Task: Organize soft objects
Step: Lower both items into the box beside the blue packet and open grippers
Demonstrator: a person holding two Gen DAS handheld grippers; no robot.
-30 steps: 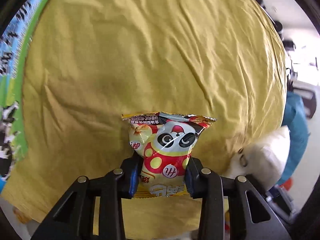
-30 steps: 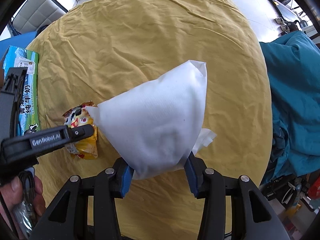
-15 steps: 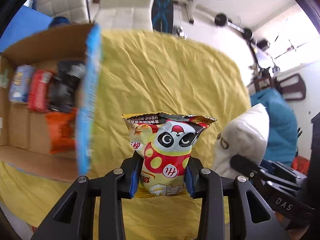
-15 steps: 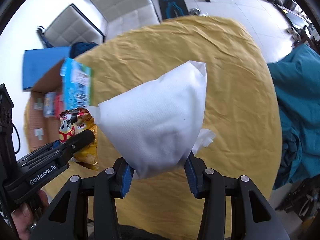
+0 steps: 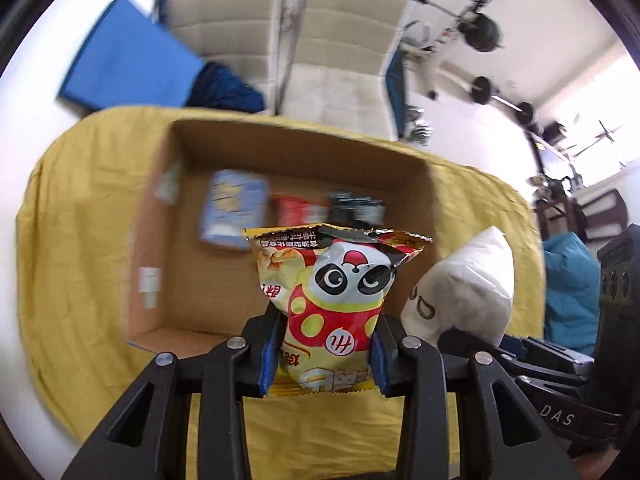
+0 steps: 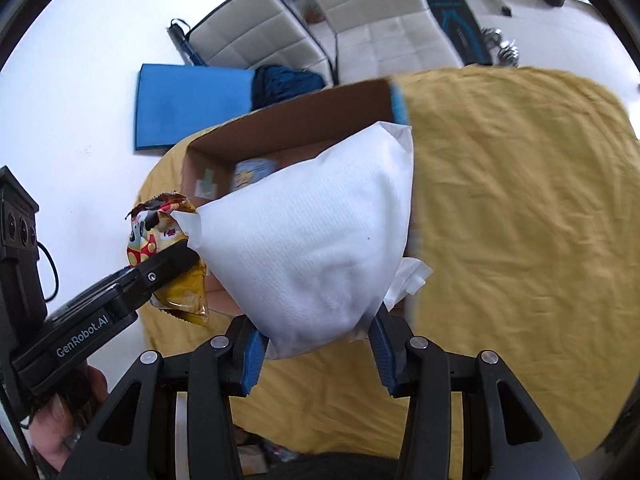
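1. Left wrist view: the left gripper (image 5: 325, 354) is clamped on the lower half of a panda snack bag (image 5: 334, 312), held upright between its blue pads. The open cardboard box (image 5: 414, 188) lies just beyond, on the yellow cloth (image 5: 80, 240).
2. Right wrist view: the right gripper (image 6: 318, 356) pinches the base of a white pouch (image 6: 316, 248), which rises ahead of the fingers, in front of the box.

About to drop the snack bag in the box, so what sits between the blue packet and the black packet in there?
A red packet lies between the blue packet and the black packet in the cardboard box; the blurry left wrist view shows it.
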